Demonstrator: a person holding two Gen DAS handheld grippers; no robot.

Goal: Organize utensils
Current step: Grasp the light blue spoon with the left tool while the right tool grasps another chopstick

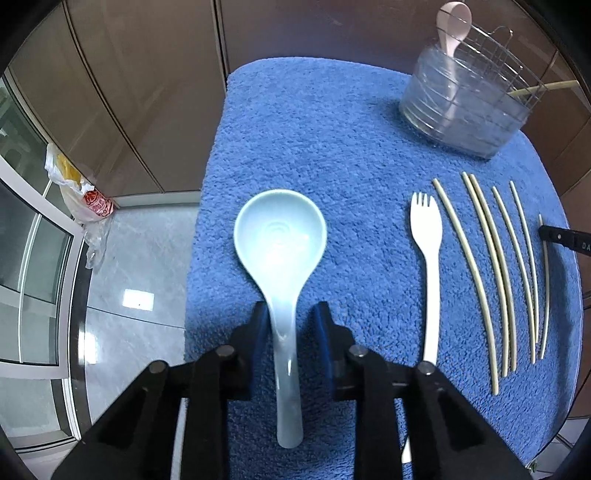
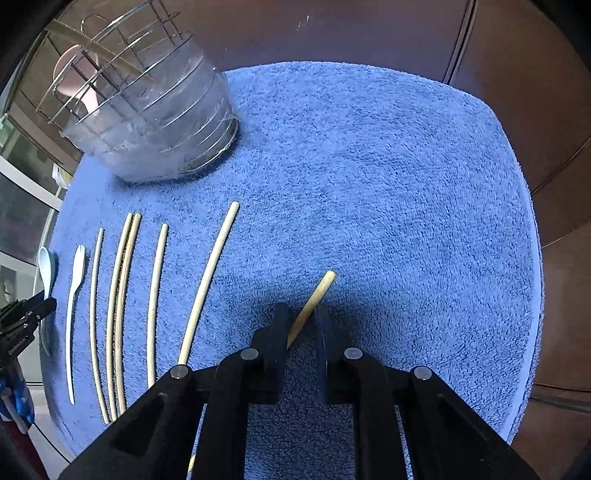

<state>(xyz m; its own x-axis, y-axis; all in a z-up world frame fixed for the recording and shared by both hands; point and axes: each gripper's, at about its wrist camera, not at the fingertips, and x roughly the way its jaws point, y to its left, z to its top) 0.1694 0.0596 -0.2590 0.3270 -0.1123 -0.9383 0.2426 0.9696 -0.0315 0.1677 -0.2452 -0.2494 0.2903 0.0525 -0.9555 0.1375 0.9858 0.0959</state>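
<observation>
A pale blue soup spoon (image 1: 280, 236) lies on the blue towel (image 1: 332, 147), bowl pointing away. My left gripper (image 1: 290, 314) straddles its handle. The jaws are narrow, and a strip of towel still shows beside the right finger (image 1: 321, 321). To the right lie a white fork (image 1: 428, 266) and several chopsticks (image 1: 491, 266). In the right wrist view my right gripper (image 2: 301, 314) is shut on one chopstick (image 2: 317, 295), which crosses slantwise between the fingers. The clear utensil holder (image 2: 155, 122) with a wire rack stands far left, with a pink spoon (image 1: 452, 26) in it.
The towel covers a round glass table; its rim (image 1: 79, 332) and the tiled floor show on the left. A plastic bag (image 1: 85, 192) lies on the floor. Brown cabinet panels (image 2: 517, 92) stand behind. The towel's right half (image 2: 406, 203) is bare.
</observation>
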